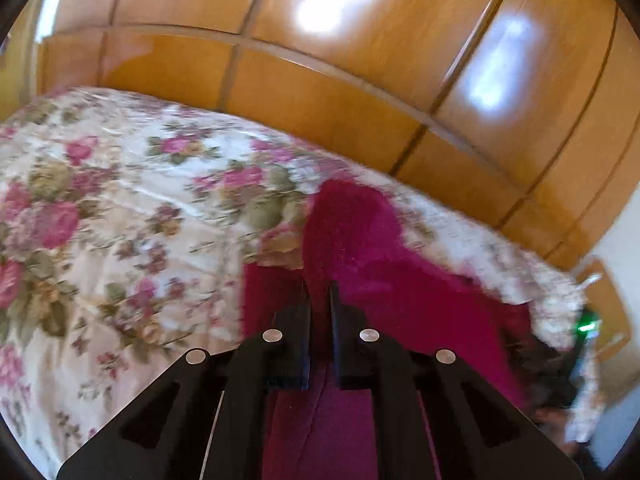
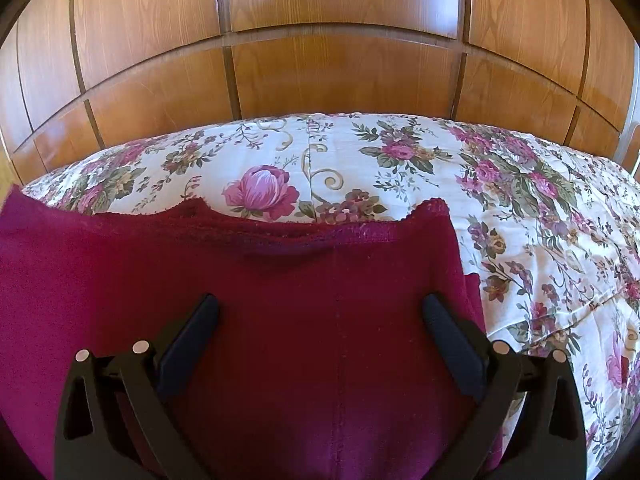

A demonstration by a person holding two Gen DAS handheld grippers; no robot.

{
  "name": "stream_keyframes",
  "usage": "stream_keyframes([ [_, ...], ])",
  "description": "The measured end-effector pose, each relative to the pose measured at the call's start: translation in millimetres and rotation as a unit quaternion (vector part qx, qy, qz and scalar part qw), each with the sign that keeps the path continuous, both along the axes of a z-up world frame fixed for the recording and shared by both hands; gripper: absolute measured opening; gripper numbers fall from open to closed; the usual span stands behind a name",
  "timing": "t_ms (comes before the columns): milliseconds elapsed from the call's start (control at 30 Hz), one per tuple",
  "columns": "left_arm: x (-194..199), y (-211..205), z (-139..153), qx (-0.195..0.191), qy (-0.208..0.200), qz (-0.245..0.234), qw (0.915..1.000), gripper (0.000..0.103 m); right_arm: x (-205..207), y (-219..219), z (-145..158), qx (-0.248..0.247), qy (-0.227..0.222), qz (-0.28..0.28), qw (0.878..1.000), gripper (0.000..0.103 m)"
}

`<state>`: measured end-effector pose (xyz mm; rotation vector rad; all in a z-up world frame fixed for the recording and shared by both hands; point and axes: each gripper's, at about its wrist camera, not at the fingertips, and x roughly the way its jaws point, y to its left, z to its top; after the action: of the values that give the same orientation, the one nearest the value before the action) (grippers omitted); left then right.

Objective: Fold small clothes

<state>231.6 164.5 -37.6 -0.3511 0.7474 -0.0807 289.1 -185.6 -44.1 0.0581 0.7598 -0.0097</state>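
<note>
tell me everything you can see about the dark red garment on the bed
The dark red garment is a fuzzy, fleece-like knit in deep magenta. It lies on the floral bedspread, mostly flat in the right wrist view, with a stitched far hem that ripples and a seam running down its middle. The right gripper hangs open over it. In the blurred left wrist view, the left gripper is shut on a raised fold of the cloth. What kind of garment it is cannot be told.
</note>
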Motion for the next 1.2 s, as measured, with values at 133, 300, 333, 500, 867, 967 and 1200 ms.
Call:
stream_keyframes([
  [133,25,-1,-54,0.023,0.074,0.014,0.9969,0.007,0,0,0,0.000,-0.002,-0.001,1.000,0.101],
  [300,20,-4,-40,0.045,0.070,0.035,0.9959,0.014,-1,0,-1,0.003,-0.002,-0.001,1.000,0.101],
  [333,15,-9,-33,0.072,0.061,0.050,0.9943,0.016,0,0,0,0.003,-0.002,-0.001,1.000,0.101],
  [500,-15,-42,4,0.151,-0.017,0.047,0.9873,0.018,-1,-1,-1,0.002,-0.002,-0.001,1.000,0.101],
  [867,-11,-87,-40,0.201,0.028,-0.003,0.9792,0.018,-1,-1,-1,0.007,-0.002,-0.001,1.000,0.101],
  [967,-20,-80,-32,0.169,0.033,0.002,0.9850,0.019,-1,-1,-1,0.008,-0.001,-0.002,1.000,0.101],
  [1200,-47,-79,-15,0.156,0.017,0.005,0.9876,0.039,-1,-3,9,0.028,0.025,0.007,0.999,0.101],
])
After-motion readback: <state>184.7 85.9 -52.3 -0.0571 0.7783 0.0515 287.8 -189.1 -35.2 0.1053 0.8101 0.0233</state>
